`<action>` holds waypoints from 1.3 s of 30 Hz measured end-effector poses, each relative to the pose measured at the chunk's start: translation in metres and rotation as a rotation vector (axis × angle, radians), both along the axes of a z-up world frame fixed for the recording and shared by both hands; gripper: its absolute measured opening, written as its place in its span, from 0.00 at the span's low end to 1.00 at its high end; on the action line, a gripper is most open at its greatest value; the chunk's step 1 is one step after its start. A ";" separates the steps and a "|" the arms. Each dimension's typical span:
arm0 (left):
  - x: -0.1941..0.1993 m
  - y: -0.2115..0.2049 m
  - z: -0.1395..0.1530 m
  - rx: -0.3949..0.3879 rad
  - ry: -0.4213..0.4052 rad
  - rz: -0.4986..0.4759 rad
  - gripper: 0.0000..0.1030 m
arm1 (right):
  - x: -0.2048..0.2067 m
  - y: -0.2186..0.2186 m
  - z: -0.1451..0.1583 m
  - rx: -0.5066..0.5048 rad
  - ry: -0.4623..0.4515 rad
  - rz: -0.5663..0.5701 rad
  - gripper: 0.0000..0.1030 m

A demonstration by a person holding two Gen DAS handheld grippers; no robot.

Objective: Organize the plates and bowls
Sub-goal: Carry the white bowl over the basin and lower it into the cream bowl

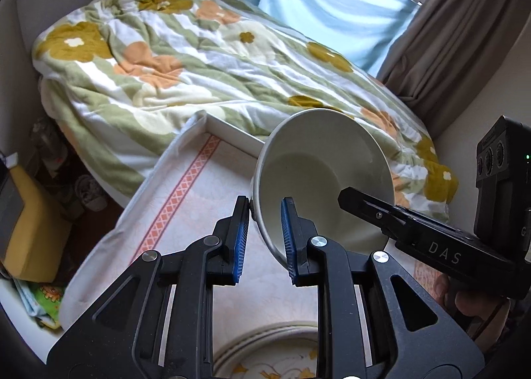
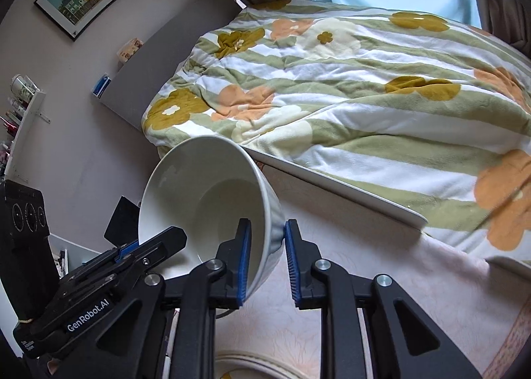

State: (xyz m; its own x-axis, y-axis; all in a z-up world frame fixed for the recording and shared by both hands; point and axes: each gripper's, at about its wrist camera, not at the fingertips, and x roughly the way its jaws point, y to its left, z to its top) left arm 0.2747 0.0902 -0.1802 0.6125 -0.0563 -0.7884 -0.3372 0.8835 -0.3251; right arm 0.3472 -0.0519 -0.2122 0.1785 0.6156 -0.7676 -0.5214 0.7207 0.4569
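A white bowl [image 1: 318,176] hangs tilted above the table, its opening turned toward both cameras. My left gripper [image 1: 265,229] is shut on the bowl's near rim, one blue pad outside the wall and one inside. In the right wrist view my right gripper [image 2: 267,233] is shut on the other side of the bowl [image 2: 212,186] in the same way. The right gripper [image 1: 351,196] reaches into the bowl from the right in the left wrist view. The left gripper [image 2: 156,239] shows at the bowl's left edge in the right wrist view. A flower-patterned plate [image 1: 275,342] lies on the table below.
The table [image 1: 186,200] wears a pale cloth with an orange patterned band. Behind it is a bed with a floral blanket [image 1: 186,57], then curtains and a window. A yellow box [image 1: 30,229] sits on the floor at left. A wall shelf [image 2: 23,113] holds small items.
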 end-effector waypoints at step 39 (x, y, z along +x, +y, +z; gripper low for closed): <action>-0.092 -0.341 -0.036 0.062 0.195 -0.624 0.15 | -0.193 -0.345 -0.027 -0.121 0.087 -0.582 0.18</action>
State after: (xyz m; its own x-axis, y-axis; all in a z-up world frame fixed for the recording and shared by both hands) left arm 0.1827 -0.2511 -0.2165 0.3249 -0.3060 -0.8949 0.1974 0.9473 -0.2523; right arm 0.1543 -0.3964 -0.2394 0.3929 0.3432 -0.8532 0.0100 0.9261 0.3771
